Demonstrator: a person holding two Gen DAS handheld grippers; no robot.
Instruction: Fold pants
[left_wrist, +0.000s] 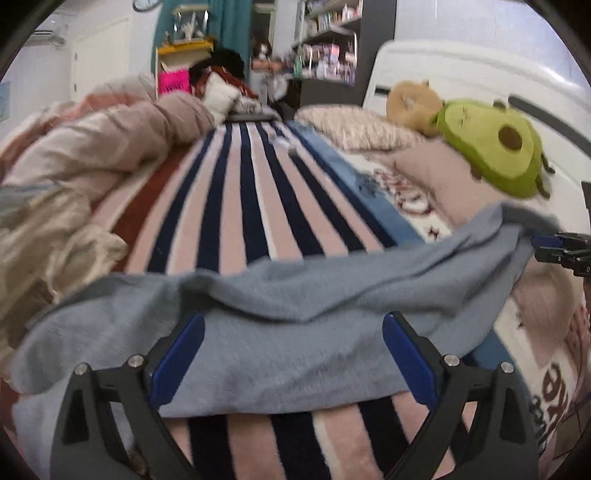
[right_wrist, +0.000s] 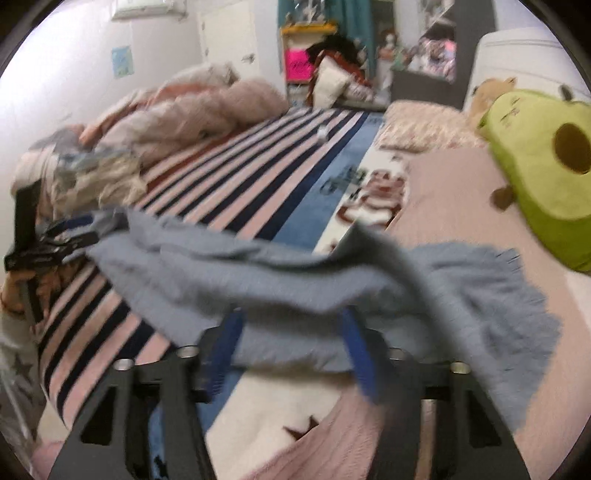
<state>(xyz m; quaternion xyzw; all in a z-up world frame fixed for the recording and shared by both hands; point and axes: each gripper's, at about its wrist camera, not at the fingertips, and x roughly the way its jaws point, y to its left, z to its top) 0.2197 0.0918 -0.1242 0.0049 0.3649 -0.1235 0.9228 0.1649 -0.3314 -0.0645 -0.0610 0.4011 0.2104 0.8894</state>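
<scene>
Left wrist view: left gripper (left_wrist: 293, 354) wide over grey pants (left_wrist: 280, 332) on striped blanket (left_wrist: 236, 206). Right gripper (right_wrist: 291, 347) grip unclear, blurred. Mid-fold; next needed firm edge pinch.

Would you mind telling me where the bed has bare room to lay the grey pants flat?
The striped blanket beyond the grey pants is bare. Crowded: rumpled bedding along its left, avocado plush and pillows on its right.

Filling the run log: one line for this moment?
task: fold pants | pants: on bed, unfolded | left: open | right: open
</scene>
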